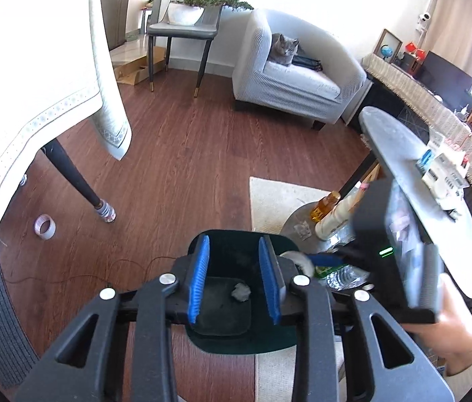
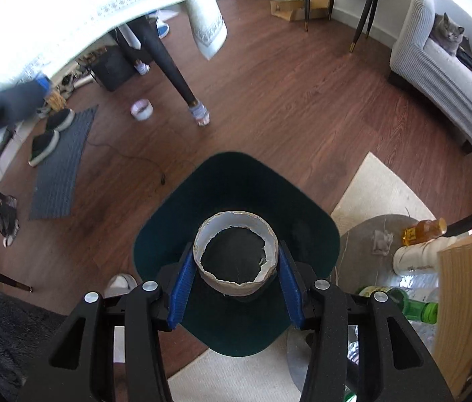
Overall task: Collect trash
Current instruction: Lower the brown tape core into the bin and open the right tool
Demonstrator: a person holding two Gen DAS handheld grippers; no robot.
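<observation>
A dark green trash bin point(image 2: 175, 221) stands open on the wood floor, below both grippers. My right gripper point(image 2: 236, 271) is shut on an empty tape roll core point(image 2: 236, 251), a grey cardboard ring, and holds it over the bin's mouth. My left gripper point(image 1: 234, 278) is open and empty above the same bin point(image 1: 236, 244). A crumpled grey wad point(image 1: 241, 292) lies on the bin's bottom. The right gripper and the ring point(image 1: 298, 261) show at the right of the left wrist view. A roll of tape point(image 2: 141, 109) lies on the floor near a table leg.
A table with a white cloth point(image 1: 18, 100) stands left. A low round side table point(image 2: 370, 234) with bottles point(image 2: 425, 229) stands right of the bin, on a cream rug point(image 2: 380, 187). A cat point(image 1: 283, 50) sits on the armchair. Shoes point(image 2: 48, 134) and a mat lie at left.
</observation>
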